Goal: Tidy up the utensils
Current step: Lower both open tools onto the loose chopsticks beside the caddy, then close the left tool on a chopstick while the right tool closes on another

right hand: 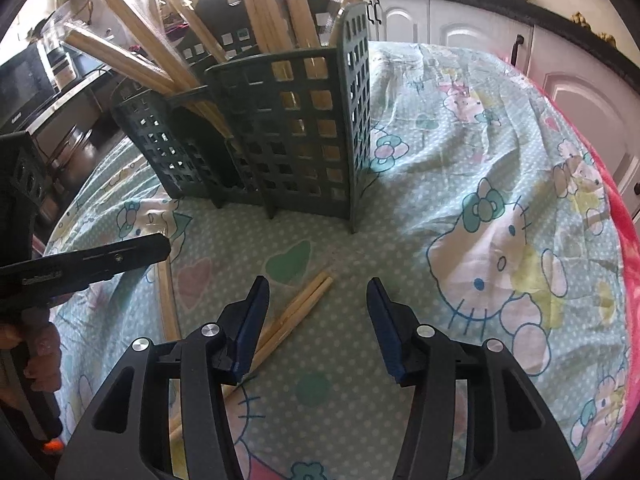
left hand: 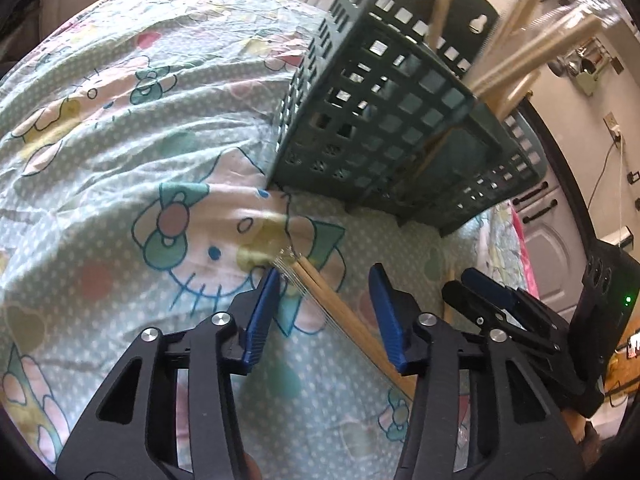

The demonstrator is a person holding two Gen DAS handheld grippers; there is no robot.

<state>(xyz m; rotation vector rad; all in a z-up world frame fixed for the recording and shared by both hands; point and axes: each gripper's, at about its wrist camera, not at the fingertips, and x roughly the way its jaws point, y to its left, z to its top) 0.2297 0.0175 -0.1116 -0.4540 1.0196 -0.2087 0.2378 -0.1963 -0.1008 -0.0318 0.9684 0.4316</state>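
Clearly, from the left wrist view, the left claw [left hand: 324,312] stands partly open over a wrapped pair of chopsticks [left hand: 340,320] lying between its blue pads, neither pad pressing yet; the green slotted holder [left hand: 380,120] stands beyond on the cartoon-print cloth [left hand: 100,140]. To grip well, it should settle lower and centre the pair before squeezing.

From the right wrist view, the right claw [right hand: 318,320] is likewise half open and empty, a second chopstick pair [right hand: 298,312] beside its left pad. Shifting left would centre them.

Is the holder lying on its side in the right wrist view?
No, the holder stands upright on the cloth, with chopsticks sticking up out of it.
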